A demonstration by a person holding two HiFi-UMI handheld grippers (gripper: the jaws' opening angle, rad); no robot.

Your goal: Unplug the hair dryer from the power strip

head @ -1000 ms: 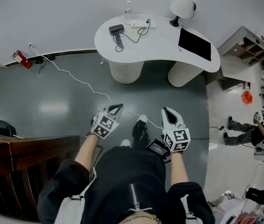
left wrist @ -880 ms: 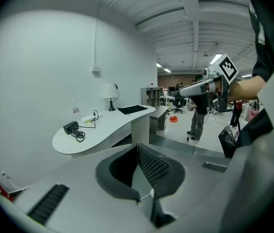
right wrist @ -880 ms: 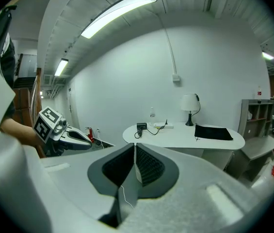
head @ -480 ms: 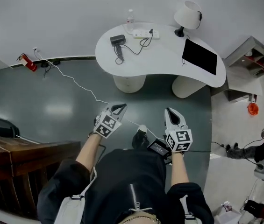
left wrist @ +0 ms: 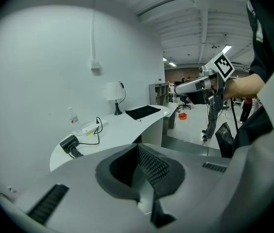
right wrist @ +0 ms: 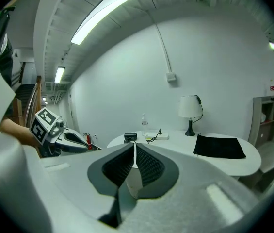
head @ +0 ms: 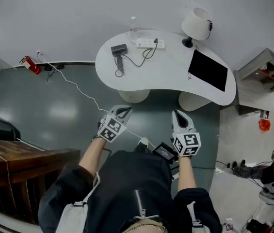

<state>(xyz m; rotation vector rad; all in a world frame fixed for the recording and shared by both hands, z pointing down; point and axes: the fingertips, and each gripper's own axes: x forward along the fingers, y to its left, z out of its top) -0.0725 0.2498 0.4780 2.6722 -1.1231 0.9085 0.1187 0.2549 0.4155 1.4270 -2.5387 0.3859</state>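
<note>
Notably, left gripper (head: 121, 111) and right gripper (head: 176, 114) were clenched empty; hair dryer (head: 119, 49) lay on the desk (head: 166, 74), plugged into the power strip (head: 150, 43). Yanking the cord (head: 137, 63) could drag that strip.

The person holds the left arm (head: 89, 155) and the right arm (head: 185, 171) out in front, side by side. The left gripper (head: 122, 111) and the right gripper (head: 178, 115) point forward and a bit down. Each gripper has its jaws pressed together, and nothing sits between them.
</note>
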